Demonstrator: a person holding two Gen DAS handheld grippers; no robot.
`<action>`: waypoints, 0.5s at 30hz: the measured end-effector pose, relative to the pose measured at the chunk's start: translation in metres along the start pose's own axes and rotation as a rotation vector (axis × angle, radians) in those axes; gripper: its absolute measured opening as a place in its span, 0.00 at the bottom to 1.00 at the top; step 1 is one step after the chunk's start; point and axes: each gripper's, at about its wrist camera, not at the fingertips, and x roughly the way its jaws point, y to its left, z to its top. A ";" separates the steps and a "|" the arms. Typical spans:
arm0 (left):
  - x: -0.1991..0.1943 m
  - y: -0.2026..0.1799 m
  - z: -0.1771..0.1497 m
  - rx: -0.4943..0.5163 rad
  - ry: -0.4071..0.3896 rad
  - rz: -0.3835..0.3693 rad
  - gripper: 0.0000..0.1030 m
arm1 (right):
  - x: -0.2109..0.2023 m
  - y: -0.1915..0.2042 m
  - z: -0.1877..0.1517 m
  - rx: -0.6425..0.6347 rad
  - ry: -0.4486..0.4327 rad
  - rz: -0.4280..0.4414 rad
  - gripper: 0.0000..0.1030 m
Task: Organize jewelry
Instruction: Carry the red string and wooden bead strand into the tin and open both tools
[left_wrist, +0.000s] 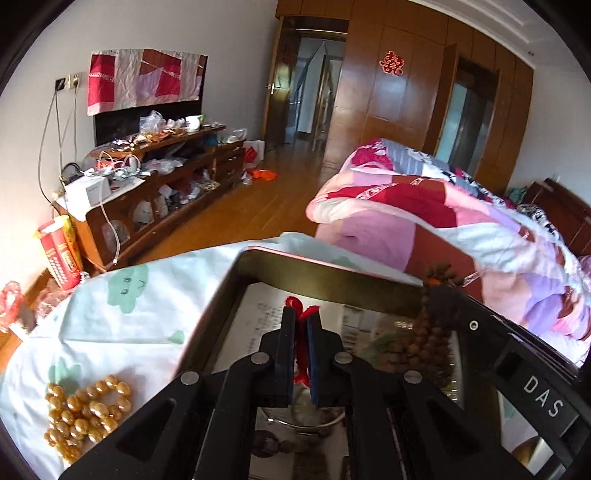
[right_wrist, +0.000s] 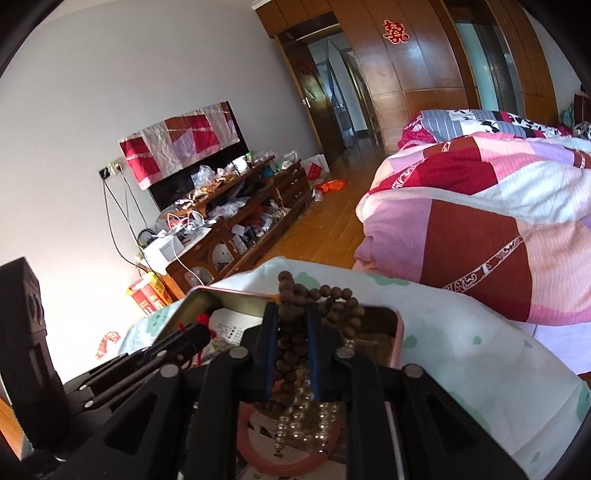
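Note:
My left gripper (left_wrist: 301, 317) is shut on a red cord (left_wrist: 300, 308) and holds it over an open metal tin (left_wrist: 332, 267) with a pink rim. My right gripper (right_wrist: 291, 312) is shut on a string of dark brown wooden beads (right_wrist: 295, 295) above the same tin (right_wrist: 400, 332). The brown beads also show in the left wrist view (left_wrist: 430, 332), hanging from the right gripper at the right. A pearl strand (right_wrist: 306, 421) and a pink bangle (right_wrist: 251, 446) lie in the tin below. Amber beads (left_wrist: 86, 413) lie on the white cloth (left_wrist: 129, 332) at the left.
The tin sits on a white cloth with green prints (right_wrist: 461, 350). A bed with a pink and red quilt (left_wrist: 443, 221) lies to the right. A cluttered wooden TV cabinet (left_wrist: 155, 177) stands along the left wall. A red box (left_wrist: 59, 254) stands on the floor.

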 end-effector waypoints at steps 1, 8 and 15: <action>-0.001 0.000 -0.001 0.006 -0.001 0.011 0.05 | 0.002 0.000 0.000 0.003 0.005 -0.001 0.17; 0.004 -0.001 -0.001 0.029 0.012 0.045 0.05 | 0.010 0.007 -0.006 -0.046 0.034 -0.025 0.17; 0.009 0.001 0.000 0.019 0.035 0.058 0.05 | 0.009 0.009 -0.005 -0.043 0.037 -0.018 0.17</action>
